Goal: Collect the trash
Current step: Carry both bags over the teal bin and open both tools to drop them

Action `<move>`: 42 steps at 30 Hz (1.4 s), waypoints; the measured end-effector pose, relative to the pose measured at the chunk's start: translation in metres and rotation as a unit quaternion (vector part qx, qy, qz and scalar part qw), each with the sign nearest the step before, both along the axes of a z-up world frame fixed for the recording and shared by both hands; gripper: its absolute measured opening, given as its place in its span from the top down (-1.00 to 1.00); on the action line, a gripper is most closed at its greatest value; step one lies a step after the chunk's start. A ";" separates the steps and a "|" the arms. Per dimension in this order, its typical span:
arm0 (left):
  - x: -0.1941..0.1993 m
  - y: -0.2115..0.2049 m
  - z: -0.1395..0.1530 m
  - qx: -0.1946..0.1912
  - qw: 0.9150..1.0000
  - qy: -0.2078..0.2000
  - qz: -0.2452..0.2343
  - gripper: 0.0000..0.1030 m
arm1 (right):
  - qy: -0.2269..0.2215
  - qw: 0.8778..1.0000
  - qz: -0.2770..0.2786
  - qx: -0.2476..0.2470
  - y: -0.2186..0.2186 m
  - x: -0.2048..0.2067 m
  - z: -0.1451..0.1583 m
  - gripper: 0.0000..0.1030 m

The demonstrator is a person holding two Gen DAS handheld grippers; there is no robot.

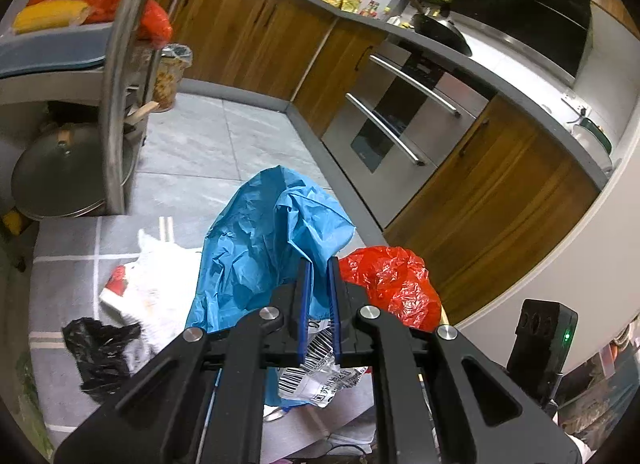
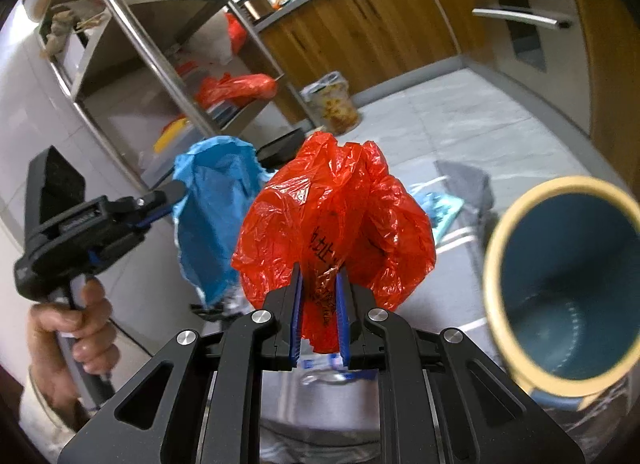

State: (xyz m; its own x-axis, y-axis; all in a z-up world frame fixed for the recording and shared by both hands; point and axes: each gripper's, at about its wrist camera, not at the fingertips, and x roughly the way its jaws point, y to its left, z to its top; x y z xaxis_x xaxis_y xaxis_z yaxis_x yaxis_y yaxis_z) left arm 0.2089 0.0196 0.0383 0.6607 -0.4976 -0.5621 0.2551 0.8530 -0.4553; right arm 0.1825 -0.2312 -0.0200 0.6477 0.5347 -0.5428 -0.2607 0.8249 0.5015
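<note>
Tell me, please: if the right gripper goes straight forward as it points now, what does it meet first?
Apart from the red plastic bag that the right gripper holds, probably the grey floor tiles; depth is unclear.

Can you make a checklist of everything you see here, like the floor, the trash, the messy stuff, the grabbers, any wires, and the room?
Surface: grey tiled floor with a grey mat.
Job's things: blue bag and red bag held up; blue bin open at right.
Clutter: black bag, white wrapper, barcode label.
Grippers: left gripper shut on blue bag; right gripper shut on red bag.
Cables: nothing seen.
Surroundings: wooden cabinets, oven, metal shelf.
</note>
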 end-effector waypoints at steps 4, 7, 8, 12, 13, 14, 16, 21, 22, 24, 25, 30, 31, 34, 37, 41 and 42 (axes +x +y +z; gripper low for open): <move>0.001 -0.021 0.006 -0.003 1.000 -0.006 -0.018 0.84 | -0.013 0.999 -0.018 -0.027 -0.016 -0.007 0.002 0.69; 0.004 -0.045 0.007 -0.007 0.999 -0.009 -0.039 0.84 | -0.019 0.998 -0.037 -0.041 -0.032 -0.012 0.001 0.69; 0.005 -0.053 0.008 -0.007 0.999 -0.010 -0.047 0.84 | -0.020 0.998 -0.041 -0.043 -0.037 -0.014 0.001 0.69; 0.010 -0.092 0.008 -0.012 0.996 -0.018 -0.082 0.84 | -0.020 0.996 -0.072 -0.045 -0.066 -0.019 -0.001 0.69; 0.011 -0.100 0.007 -0.014 0.996 -0.018 -0.089 0.84 | -0.019 0.996 -0.078 -0.045 -0.072 -0.021 -0.002 0.69; 0.013 -0.112 0.006 -0.017 0.995 -0.019 -0.100 0.84 | -0.016 0.995 -0.086 -0.046 -0.079 -0.022 -0.004 0.69; 0.016 -0.131 0.004 -0.022 0.993 -0.020 -0.117 0.84 | -0.008 0.994 -0.100 -0.049 -0.093 -0.022 -0.008 0.69; 0.024 -0.180 -0.006 -0.043 0.985 -0.017 -0.167 0.84 | 0.030 0.989 -0.139 -0.045 -0.131 -0.024 -0.028 0.69; 0.025 -0.188 -0.007 -0.048 0.983 -0.017 -0.176 0.84 | 0.038 0.988 -0.146 -0.043 -0.138 -0.023 -0.032 0.69; 0.026 -0.206 -0.010 -0.055 0.979 -0.019 -0.197 0.84 | 0.054 0.986 -0.156 -0.040 -0.149 -0.023 -0.040 0.69; 0.026 -0.216 -0.012 -0.060 0.975 -0.020 -0.211 0.84 | 0.061 0.985 -0.159 -0.037 -0.153 -0.021 -0.044 0.69; 0.026 -0.258 -0.026 -0.048 0.965 -0.018 -0.258 0.84 | 0.089 0.981 -0.168 -0.034 -0.167 -0.022 -0.062 0.69; 0.026 -0.266 -0.031 -0.046 0.964 -0.015 -0.263 0.84 | 0.092 0.981 -0.168 -0.034 -0.168 -0.021 -0.064 0.69; 0.030 -0.281 -0.044 -0.048 0.959 0.001 -0.281 0.84 | 0.104 0.980 -0.168 -0.038 -0.169 -0.018 -0.070 0.69; 0.036 -0.292 -0.060 -0.040 0.957 0.015 -0.287 0.84 | 0.116 0.978 -0.168 -0.047 -0.166 -0.014 -0.075 0.69; 0.043 -0.300 -0.080 -0.021 0.957 0.036 -0.287 0.84 | 0.134 0.974 -0.168 -0.070 -0.162 -0.010 -0.080 0.66; 0.044 -0.301 -0.084 -0.019 0.957 0.042 -0.288 0.84 | 0.139 0.973 -0.169 -0.077 -0.162 -0.010 -0.082 0.63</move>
